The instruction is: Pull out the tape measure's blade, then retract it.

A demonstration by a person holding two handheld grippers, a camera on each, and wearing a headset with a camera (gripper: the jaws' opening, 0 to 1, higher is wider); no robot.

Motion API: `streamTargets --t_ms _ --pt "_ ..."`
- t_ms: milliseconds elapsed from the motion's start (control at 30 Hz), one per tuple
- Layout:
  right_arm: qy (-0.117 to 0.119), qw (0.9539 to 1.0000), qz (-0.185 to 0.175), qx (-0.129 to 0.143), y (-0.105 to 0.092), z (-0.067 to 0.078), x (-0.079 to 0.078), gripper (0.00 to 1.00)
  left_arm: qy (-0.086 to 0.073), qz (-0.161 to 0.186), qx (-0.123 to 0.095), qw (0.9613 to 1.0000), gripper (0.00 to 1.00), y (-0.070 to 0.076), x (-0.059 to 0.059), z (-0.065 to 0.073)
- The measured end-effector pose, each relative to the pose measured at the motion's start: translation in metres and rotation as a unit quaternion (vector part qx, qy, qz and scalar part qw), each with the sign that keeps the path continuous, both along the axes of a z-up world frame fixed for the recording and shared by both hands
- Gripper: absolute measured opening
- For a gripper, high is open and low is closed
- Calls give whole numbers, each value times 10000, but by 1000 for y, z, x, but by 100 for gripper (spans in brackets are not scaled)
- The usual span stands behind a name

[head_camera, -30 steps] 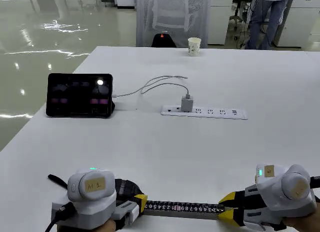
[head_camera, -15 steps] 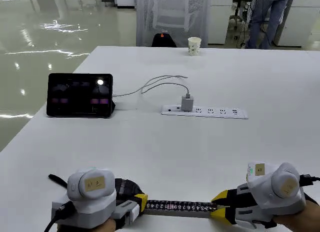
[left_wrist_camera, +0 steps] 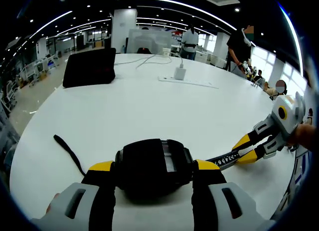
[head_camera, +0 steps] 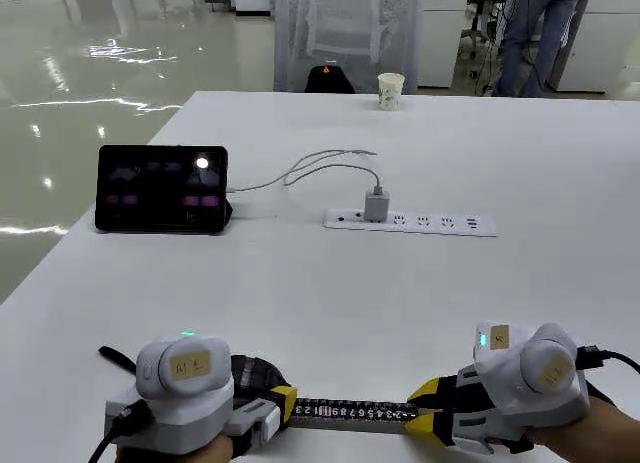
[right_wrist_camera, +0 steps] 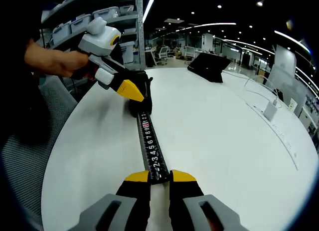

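Worktop in the head view is white and smooth, beside a glossy pale floor; a paper cup stands near the far edge, contents unseen; a flat power strip lies mid-surface; a dark tablet sits toward the left edge.

Left gripper view: left hand-held gripper clamped on the rounded black tape measure at the near edge.

Right gripper view: right hand-held gripper pinched on the tip of the blade, black with white numerals, flat along the worktop.
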State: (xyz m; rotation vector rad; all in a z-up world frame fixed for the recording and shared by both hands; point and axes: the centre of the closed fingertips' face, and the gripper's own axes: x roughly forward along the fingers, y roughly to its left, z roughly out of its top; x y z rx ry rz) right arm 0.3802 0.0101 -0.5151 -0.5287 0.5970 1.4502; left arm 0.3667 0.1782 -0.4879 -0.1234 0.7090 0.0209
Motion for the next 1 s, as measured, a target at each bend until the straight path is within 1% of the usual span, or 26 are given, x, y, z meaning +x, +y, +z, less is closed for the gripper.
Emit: streamTargets --t_ms 1000 --pt "34 9998 177 130 45 -1 -9 10 27 -9 -64 10000 57 1 0 0"
